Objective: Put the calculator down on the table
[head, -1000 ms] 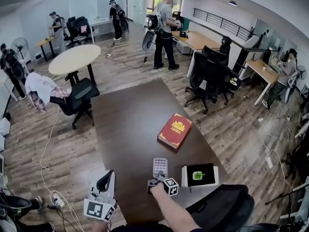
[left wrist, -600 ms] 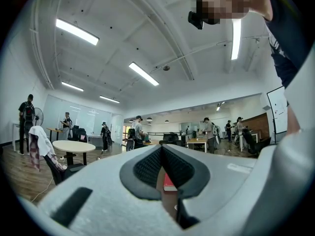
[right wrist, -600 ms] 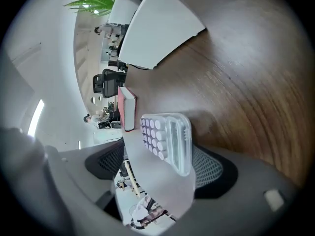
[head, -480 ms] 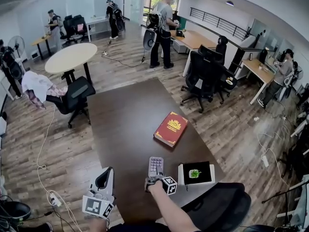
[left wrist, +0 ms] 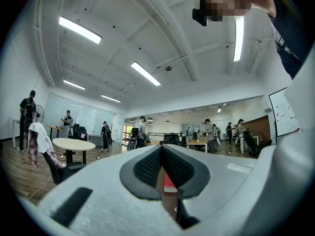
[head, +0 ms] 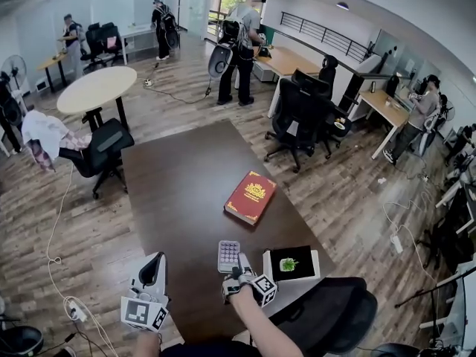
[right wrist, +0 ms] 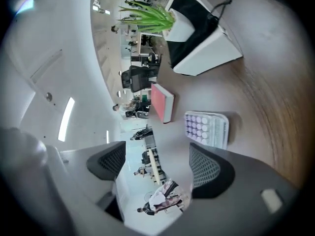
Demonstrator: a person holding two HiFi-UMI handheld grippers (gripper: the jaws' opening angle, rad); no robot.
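Calculator (head: 228,256) lies flat on the dark table (head: 178,192) in an office.

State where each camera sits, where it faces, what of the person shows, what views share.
Head view: on the person's head, steeply down at the table; right forearm, left gripper, right gripper show.
Left gripper view: rides the left gripper, level across the office; shut fingers, person's upper body.
Right gripper view: rides the right gripper, rolled sideways, toward the calculator; fingers just opened, nothing between.
Shared: red book in all three.
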